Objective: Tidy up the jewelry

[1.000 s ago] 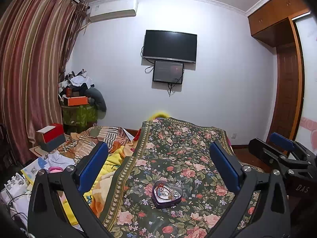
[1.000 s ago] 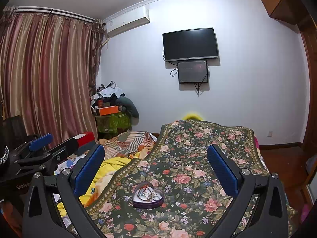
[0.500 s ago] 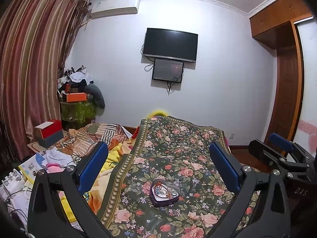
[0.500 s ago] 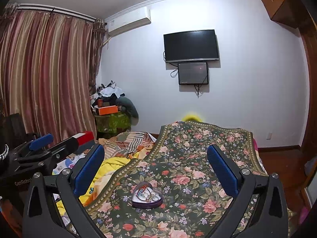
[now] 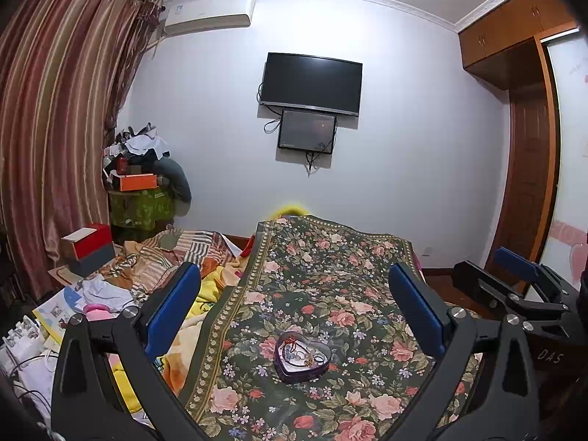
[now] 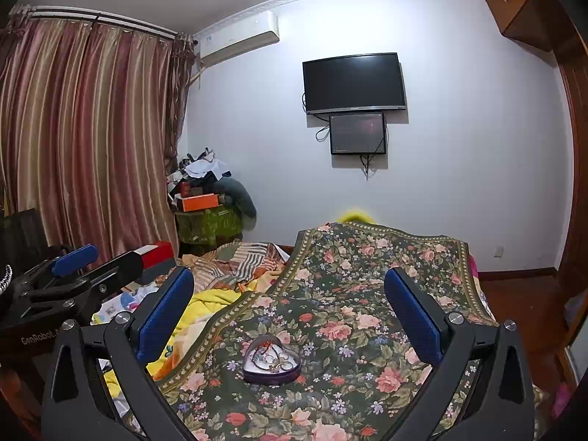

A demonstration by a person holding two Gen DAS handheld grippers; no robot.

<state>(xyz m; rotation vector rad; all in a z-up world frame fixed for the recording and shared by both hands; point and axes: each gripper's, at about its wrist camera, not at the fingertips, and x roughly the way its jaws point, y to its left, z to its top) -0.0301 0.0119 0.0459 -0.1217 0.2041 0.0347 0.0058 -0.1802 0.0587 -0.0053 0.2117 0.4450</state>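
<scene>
A purple heart-shaped tin (image 5: 302, 357) sits open on the dark floral bedspread (image 5: 330, 286), near the foot of the bed and roughly centred between the two devices. Inside it lies a small tangle of jewelry (image 5: 301, 350) on a pale lining — a bit of red cord, some dark loops, something gold-toned — but the pieces are too small and knotted together to tell apart. From the right-hand camera the tin's near wall hides part of what lies in it.

The left gripper (image 5: 294, 316) hovers above the bed with its blue-padded fingers (image 5: 172, 308) spread wide, holding nothing, well short of the tin. The right gripper (image 6: 290, 316) is the same — fingers apart, empty, the tin showing in the gap between them.

To the left of the bedspread is a heap of striped and yellow bedding (image 5: 176, 257), and beyond that a red-and-grey box (image 5: 88, 248) and a clutter of papers cut off by the frame edge. A green cabinet (image 5: 141, 209) in the corner carries an orange box (image 5: 136, 182) and piled clothes; what lies under the pile cannot be made out. A dark television (image 5: 311, 82) hangs on the far wall.
</scene>
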